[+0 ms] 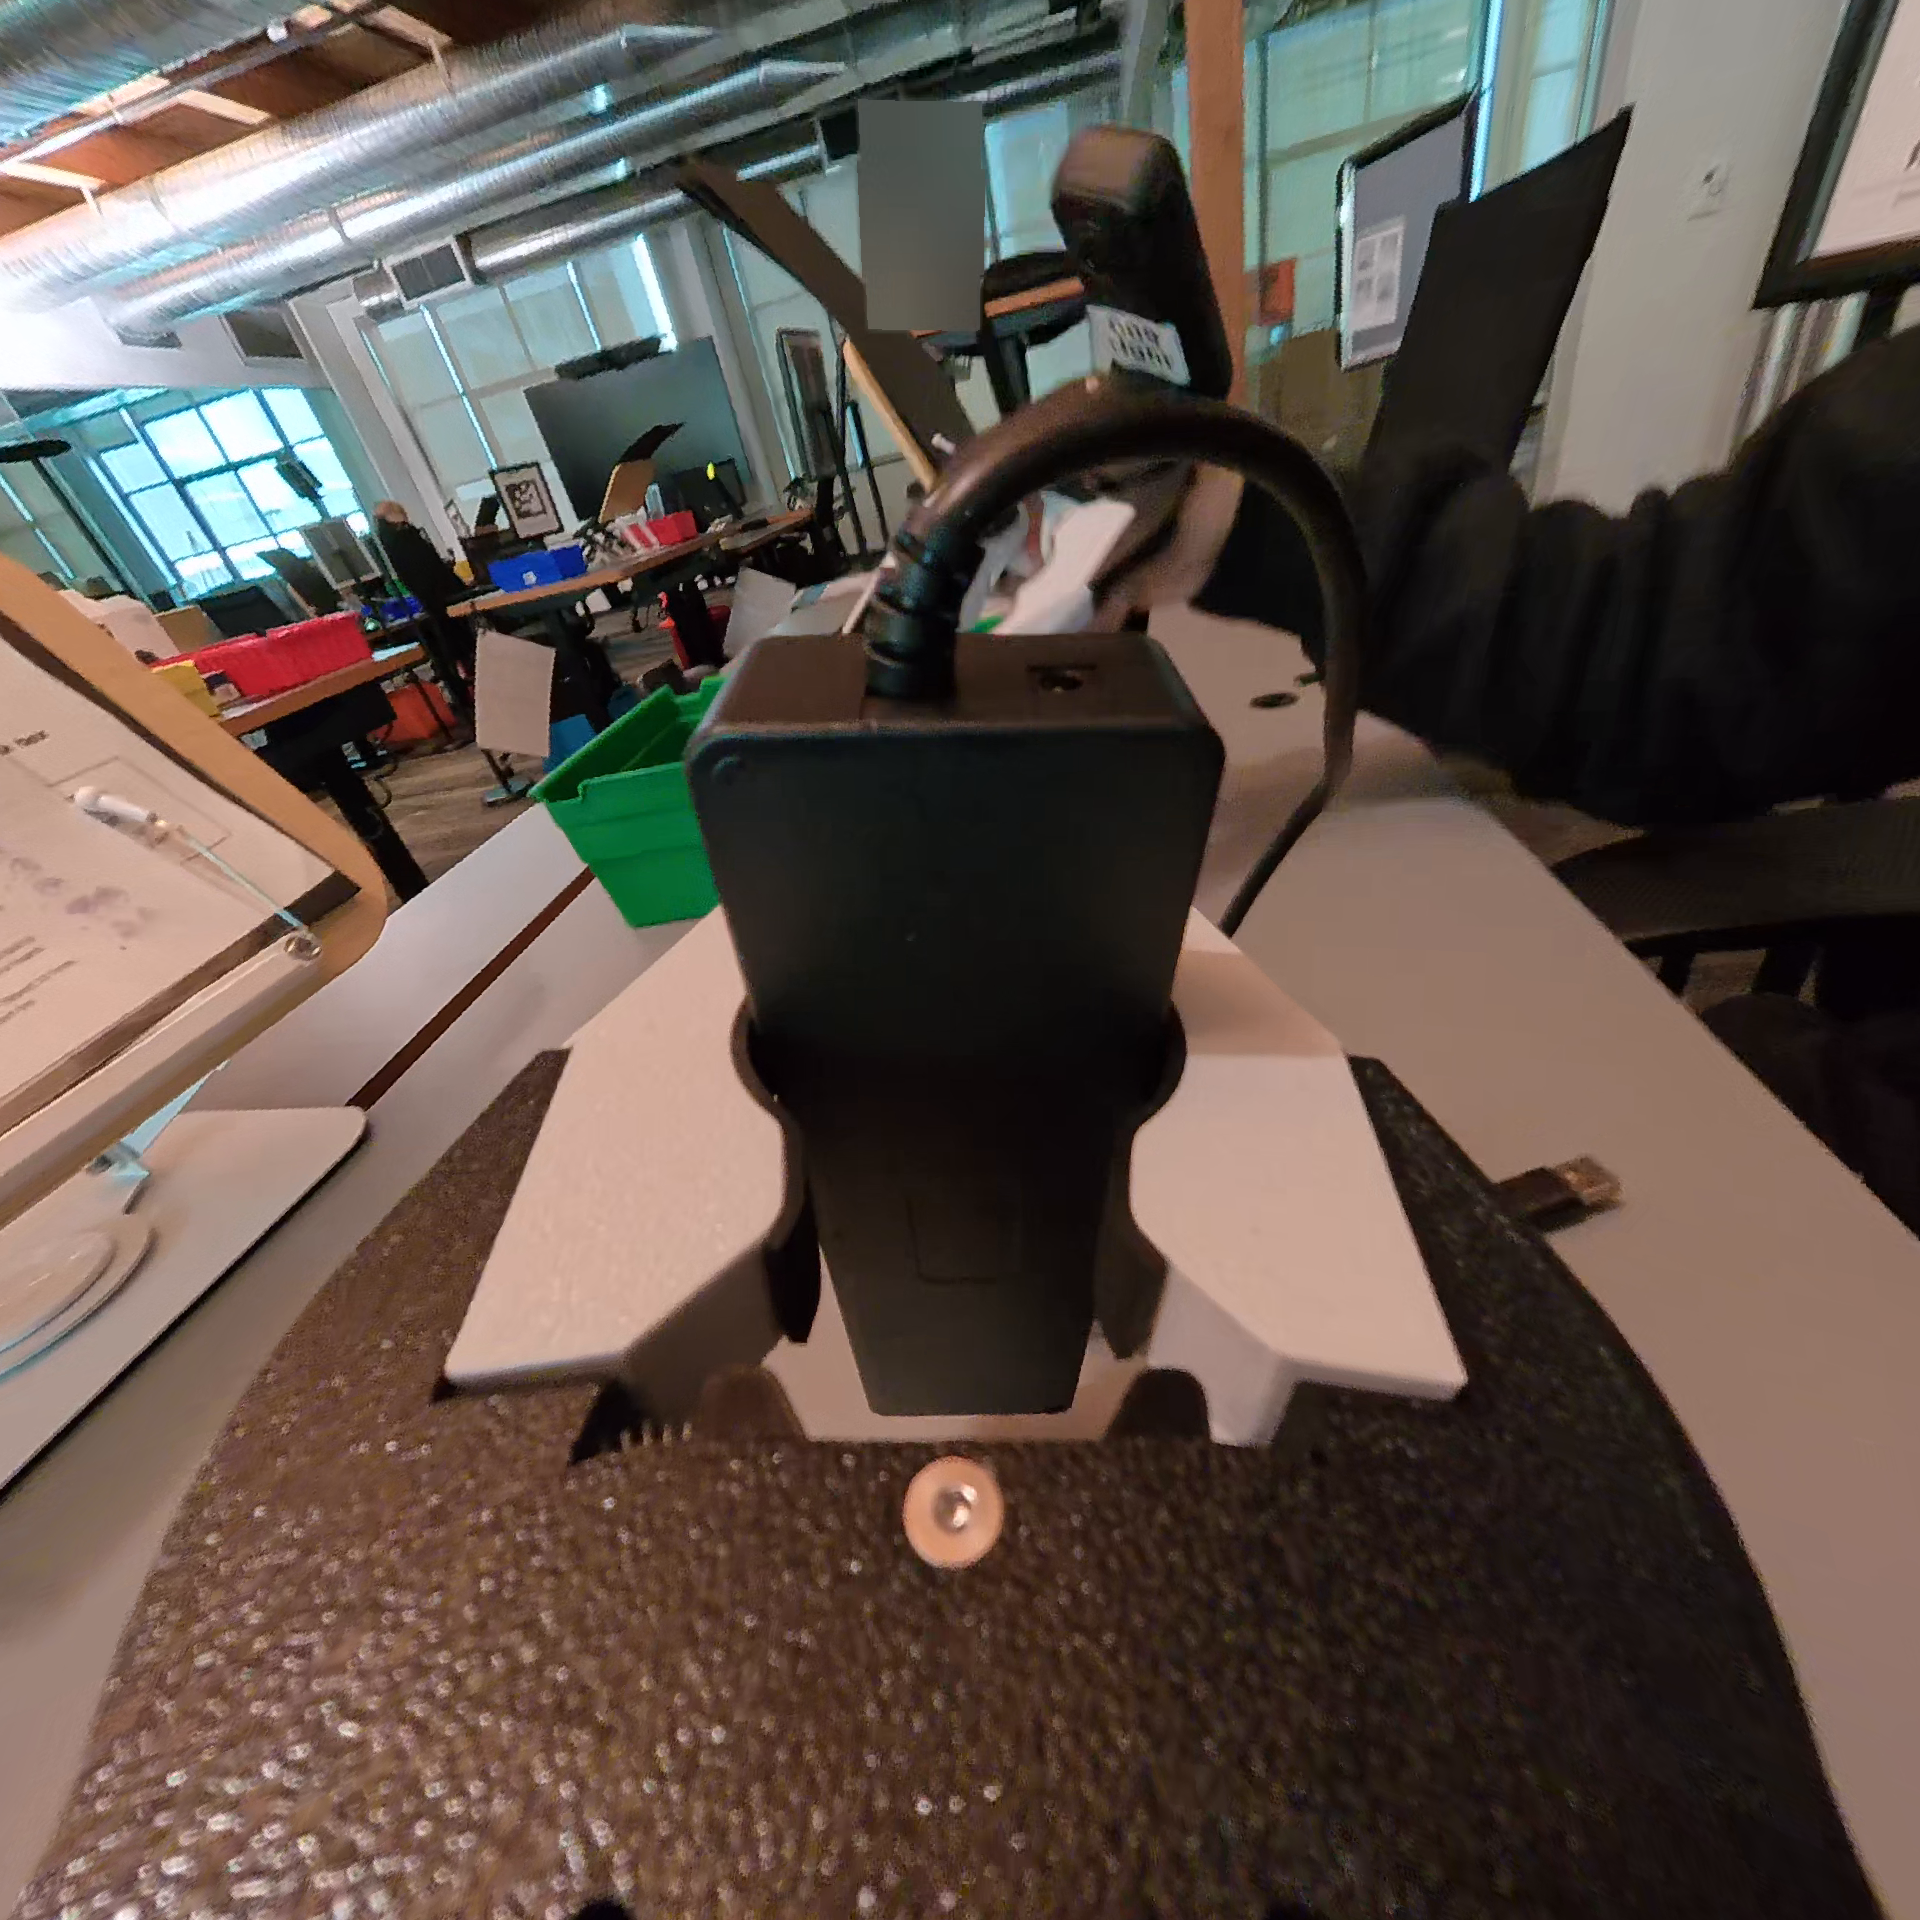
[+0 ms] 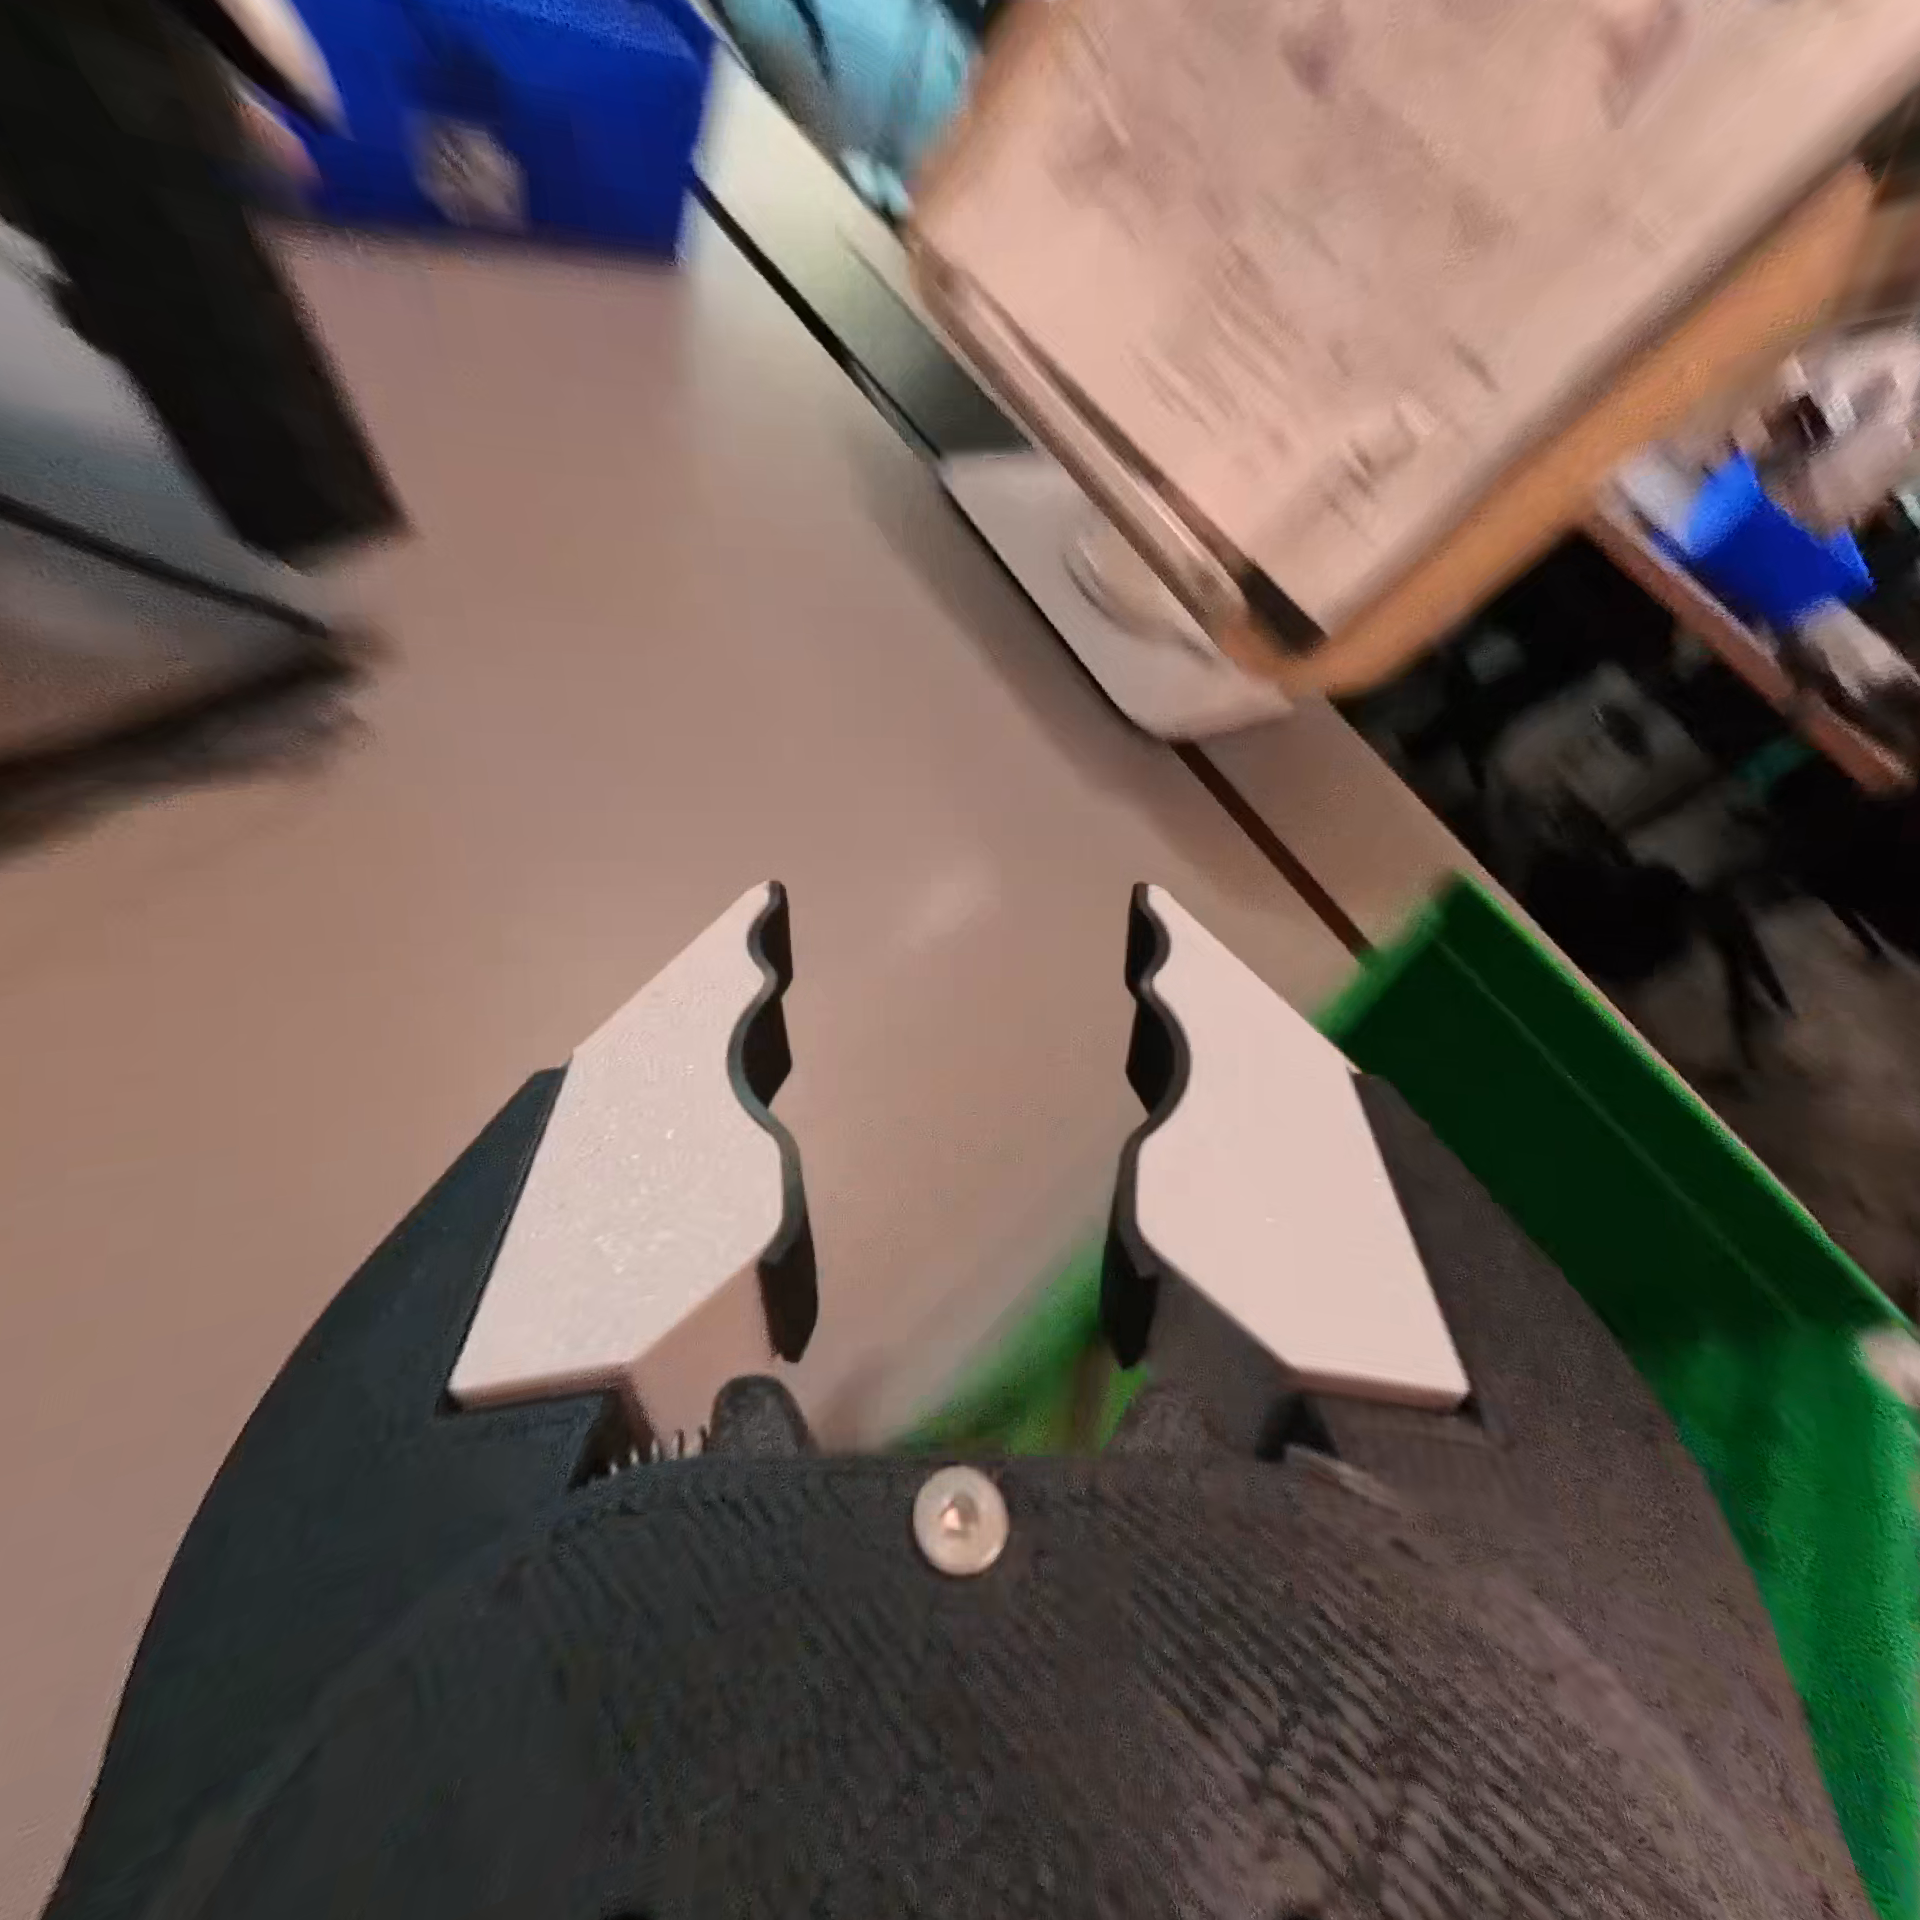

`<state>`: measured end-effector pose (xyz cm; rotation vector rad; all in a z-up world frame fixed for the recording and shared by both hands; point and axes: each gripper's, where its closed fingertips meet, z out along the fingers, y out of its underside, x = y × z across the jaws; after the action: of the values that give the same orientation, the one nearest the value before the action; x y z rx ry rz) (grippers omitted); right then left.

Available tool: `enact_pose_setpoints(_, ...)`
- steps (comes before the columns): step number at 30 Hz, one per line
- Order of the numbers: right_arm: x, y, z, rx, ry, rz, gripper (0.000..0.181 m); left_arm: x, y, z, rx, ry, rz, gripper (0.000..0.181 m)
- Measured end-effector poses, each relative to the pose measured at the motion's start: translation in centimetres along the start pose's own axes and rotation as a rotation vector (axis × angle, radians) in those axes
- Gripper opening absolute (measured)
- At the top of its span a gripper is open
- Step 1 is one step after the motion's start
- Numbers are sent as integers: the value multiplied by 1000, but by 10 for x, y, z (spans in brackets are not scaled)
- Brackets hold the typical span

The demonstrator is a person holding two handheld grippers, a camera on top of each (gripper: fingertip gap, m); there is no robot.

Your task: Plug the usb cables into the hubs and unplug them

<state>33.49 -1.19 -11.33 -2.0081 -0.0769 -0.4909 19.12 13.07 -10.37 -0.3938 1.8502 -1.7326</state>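
Blk textured bodies, white jaws, silver screw (image 2: 960, 1522).

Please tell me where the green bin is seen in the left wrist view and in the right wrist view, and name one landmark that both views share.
Left wrist view: the green bin stands on the grey table, left of centre, just behind and left of the black hub held in the left gripper.
Right wrist view: the green bin is at the lower right, blurred, partly behind the open right gripper.
Shared landmark: the wood-framed document stand.
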Motion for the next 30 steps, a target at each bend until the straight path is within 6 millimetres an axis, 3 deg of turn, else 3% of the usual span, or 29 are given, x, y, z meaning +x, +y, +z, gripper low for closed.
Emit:
enact_pose_setpoints(2,-54,-31,18,104,-102,10,68,6,-12,0,57,28,-7,61)
enact_pose_setpoints(5,-121,-61,51,203,-269,61,77,15,-27,-1,126,71,-11,61)
enact_pose_setpoints(9,-170,-85,89,234,-426,83,87,23,-29,2,126,108,0,61)
enact_pose_setpoints(12,-185,-98,109,238,-460,51,89,30,-30,4,126,139,5,61)
enact_pose_setpoints(16,-198,-113,111,277,-518,3,72,31,-28,5,118,136,21,61)
enact_pose_setpoints(25,-210,-118,118,322,-523,-31,51,28,-29,0,120,129,16,61)
enact_pose_setpoints(30,-201,-122,114,354,-482,-66,51,22,-36,-5,139,84,10,68)
